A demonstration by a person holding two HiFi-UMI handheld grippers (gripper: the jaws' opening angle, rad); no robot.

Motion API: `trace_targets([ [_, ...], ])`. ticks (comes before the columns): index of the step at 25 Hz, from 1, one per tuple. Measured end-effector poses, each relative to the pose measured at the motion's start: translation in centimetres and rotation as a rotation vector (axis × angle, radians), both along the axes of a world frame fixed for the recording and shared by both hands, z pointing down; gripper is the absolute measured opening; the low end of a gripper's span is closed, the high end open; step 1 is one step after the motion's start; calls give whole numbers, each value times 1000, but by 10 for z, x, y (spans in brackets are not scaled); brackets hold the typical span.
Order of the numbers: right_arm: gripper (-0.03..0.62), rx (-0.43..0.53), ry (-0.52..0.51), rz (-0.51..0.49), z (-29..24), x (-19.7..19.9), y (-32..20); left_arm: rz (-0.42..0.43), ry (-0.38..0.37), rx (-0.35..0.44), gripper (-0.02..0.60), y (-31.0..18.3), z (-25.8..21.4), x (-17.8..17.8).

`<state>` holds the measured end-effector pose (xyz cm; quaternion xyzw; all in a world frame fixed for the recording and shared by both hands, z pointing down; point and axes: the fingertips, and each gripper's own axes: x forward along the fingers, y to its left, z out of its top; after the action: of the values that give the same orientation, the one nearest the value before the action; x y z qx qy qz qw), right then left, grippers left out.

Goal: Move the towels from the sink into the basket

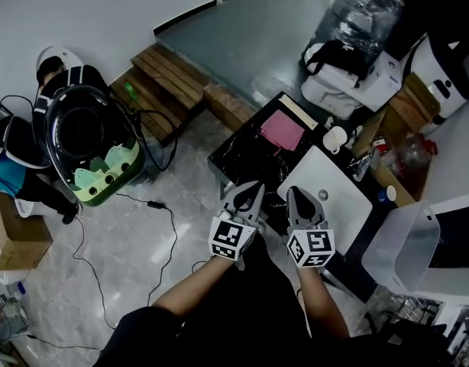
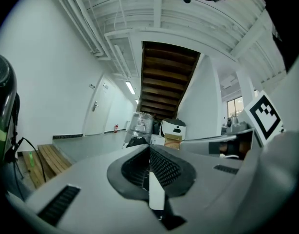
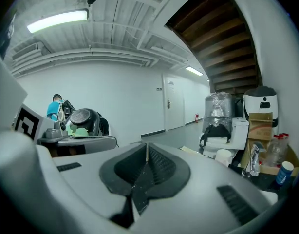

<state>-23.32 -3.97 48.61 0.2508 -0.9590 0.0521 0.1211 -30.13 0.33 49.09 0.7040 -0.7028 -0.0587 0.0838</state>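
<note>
Gleaming marble floor (image 1: 135,243) between sink (image 1: 82,132) and black table (image 1: 238,155)

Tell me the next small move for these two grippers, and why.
Probably swing both grippers over toward the sink. The green towels lie in it, far off at the left of the head view. The left gripper and right gripper hang by the dark table, jaws shut with nothing between them, so no towel is within reach yet.

Towels (image 1: 105,177) in sink (image 1: 48,125) at left, table (image 1: 238,156) at right, wooden steps (image 1: 169,82) between them.
</note>
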Motion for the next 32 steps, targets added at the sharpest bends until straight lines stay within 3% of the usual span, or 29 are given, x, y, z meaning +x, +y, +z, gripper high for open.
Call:
trace_targets([
  [8,26,-46,40,-37,27,-40,-40,-3,-7,-21,13,-33,17,-28],
  [16,26,-83,60,-45,52,-80,-104,-31,11,-68,13,-100,33,-69],
  [23,33,-91,154,-79,95,-106,-172,-48,4,-88,13,-164,49,-92],
  [30,243,-212,267,-116,165,-133,-225,-52,0,-157,13,-201,72,-106],
  [32,276,-220,318,-126,188,-141,-240,-54,6,-169,13,-207,77,-109],
])
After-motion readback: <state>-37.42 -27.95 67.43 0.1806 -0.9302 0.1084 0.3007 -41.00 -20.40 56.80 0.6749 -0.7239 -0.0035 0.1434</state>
